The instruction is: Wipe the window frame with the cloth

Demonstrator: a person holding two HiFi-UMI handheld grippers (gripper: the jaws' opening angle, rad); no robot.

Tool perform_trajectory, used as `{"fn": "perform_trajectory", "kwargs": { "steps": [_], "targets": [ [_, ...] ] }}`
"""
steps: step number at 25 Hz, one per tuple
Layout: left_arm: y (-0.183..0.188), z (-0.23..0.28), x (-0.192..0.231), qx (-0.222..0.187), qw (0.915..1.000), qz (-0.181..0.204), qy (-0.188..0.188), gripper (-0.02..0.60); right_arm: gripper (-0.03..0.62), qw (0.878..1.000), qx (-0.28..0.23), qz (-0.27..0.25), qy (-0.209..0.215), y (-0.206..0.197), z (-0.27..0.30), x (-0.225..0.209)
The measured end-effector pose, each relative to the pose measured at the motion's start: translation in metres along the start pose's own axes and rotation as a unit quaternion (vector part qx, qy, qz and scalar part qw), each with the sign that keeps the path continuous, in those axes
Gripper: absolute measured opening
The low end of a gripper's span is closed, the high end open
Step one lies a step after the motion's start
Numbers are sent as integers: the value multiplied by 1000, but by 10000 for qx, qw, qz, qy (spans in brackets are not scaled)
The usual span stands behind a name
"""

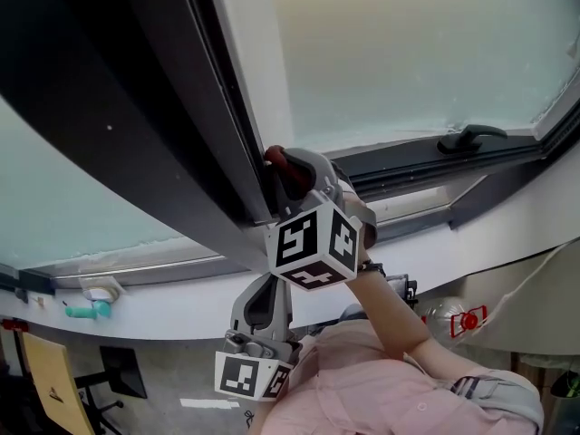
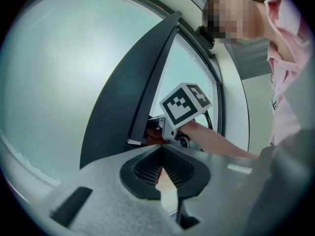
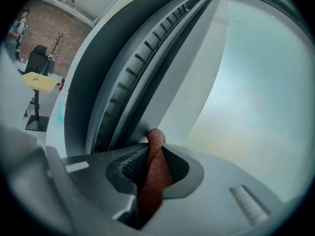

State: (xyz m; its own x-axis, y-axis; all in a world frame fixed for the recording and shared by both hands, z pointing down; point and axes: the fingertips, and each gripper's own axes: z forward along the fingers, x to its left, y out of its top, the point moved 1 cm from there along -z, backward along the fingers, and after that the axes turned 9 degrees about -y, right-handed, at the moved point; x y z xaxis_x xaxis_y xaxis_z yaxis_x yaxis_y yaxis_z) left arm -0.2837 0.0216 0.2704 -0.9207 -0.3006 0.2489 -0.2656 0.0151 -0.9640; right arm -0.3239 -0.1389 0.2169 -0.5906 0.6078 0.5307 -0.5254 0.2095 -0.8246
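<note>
head view: the right gripper (image 1: 283, 172) is pressed up to the dark window frame (image 1: 172, 125), with red cloth (image 1: 275, 158) showing at its tip. the left gripper (image 1: 269, 288) hangs just below it, by a pink sleeve (image 1: 362, 379).
left gripper view: its jaws are closed together, nothing between them.
right gripper view: jaws clamped on the cloth, whose end touches the frame.

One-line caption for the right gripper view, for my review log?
Right gripper shut on a reddish-brown cloth, its tip against the dark window frame beside frosted glass.
</note>
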Motion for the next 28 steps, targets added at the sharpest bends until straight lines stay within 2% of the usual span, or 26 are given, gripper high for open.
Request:
{"fn": "perform_trajectory", "kwargs": {
  "steps": [7, 23, 28],
  "targets": [
    [-3, 11, 3, 8, 9998, -104, -158, -3, 61, 9989, 52, 416, 230, -5, 0, 0],
    [-27, 20, 8, 92, 9994, -187, -285, -3, 61, 9996, -80, 207, -174, -7, -2, 0],
    [-35, 29, 0, 206, 9979, -209, -576, -2, 61, 9994, -122, 217, -225, -7, -1, -1]
  ]
}}
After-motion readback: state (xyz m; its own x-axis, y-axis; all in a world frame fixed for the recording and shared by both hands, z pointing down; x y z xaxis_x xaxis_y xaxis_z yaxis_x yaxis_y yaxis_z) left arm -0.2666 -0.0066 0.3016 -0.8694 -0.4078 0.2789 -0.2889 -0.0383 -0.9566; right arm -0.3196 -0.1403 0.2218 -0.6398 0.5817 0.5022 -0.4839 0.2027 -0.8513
